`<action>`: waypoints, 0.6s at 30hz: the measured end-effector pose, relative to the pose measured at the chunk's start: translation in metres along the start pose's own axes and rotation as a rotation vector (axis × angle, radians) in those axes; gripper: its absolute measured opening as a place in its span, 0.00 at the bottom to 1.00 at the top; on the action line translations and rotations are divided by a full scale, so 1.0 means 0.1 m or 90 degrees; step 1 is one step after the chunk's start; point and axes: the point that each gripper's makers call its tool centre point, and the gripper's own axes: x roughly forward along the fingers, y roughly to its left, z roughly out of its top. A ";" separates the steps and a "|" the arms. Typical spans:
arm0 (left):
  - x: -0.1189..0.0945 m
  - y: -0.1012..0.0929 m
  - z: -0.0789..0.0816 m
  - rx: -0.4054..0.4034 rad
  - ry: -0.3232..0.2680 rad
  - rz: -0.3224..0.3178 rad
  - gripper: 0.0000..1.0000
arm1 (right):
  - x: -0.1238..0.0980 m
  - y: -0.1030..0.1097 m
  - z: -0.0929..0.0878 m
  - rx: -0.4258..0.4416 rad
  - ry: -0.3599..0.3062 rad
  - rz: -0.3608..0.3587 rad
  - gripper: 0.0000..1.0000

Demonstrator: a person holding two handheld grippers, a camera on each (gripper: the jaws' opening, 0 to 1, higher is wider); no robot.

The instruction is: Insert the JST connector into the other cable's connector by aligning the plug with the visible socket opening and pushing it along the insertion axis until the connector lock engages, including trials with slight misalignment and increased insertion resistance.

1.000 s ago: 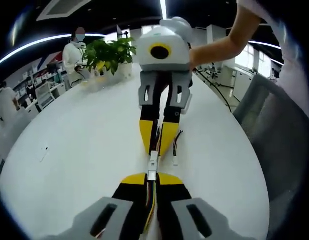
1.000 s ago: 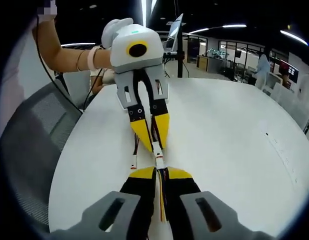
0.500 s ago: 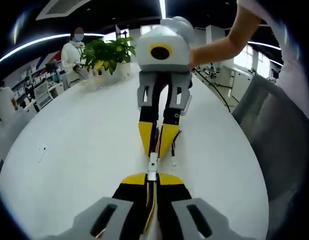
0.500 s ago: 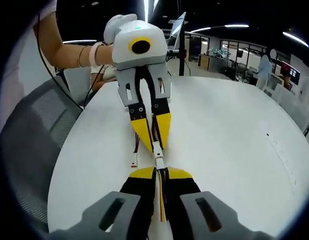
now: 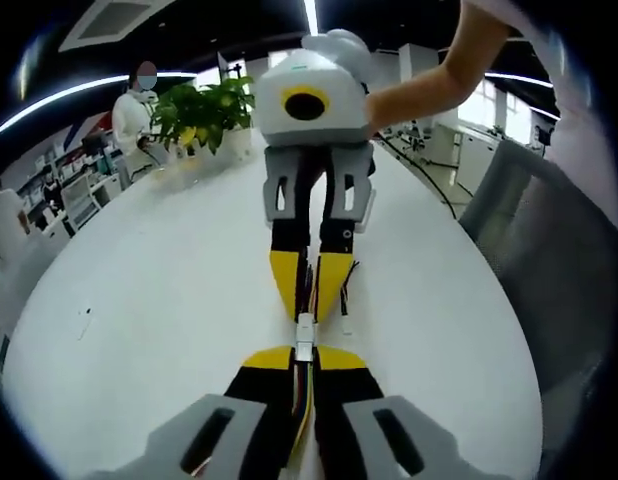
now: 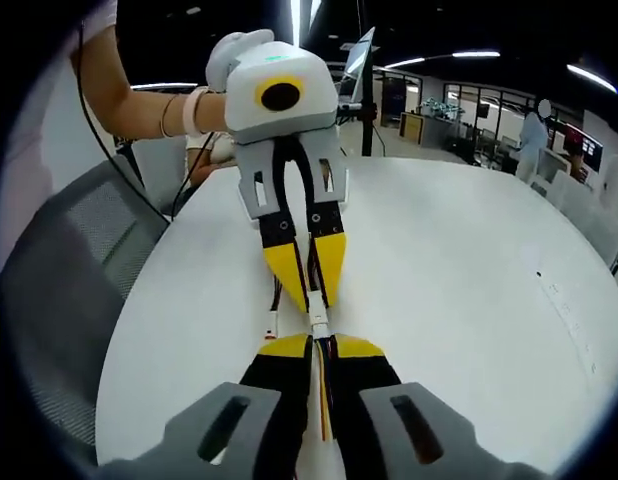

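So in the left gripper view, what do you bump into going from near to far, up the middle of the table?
Left hand-held gripper holding its cable → white connectors → right hand-held gripper coming from the far side → potted plant at the far end of the white table.

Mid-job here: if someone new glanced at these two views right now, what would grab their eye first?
First, the two yellow-tipped hand-held grippers meeting nose to nose over the white table: the left hand-held gripper and right hand-held gripper, each shut on a cable. Between them sit the white JST connectors, end to end. Behind, in the left gripper view, a green potted plant.
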 end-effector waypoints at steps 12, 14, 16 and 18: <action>-0.01 0.04 0.09 0.015 -0.017 0.010 0.00 | -0.06 -0.04 0.06 -0.002 -0.017 -0.009 0.03; 0.00 0.04 0.09 0.017 -0.018 0.008 0.00 | -0.05 -0.04 0.06 -0.005 -0.016 -0.007 0.03; 0.01 0.04 0.09 0.019 -0.014 0.007 0.00 | -0.05 -0.04 0.05 -0.011 -0.013 -0.006 0.03; 0.02 0.04 0.10 0.024 -0.013 0.007 0.00 | -0.04 -0.05 0.06 -0.009 -0.015 -0.006 0.03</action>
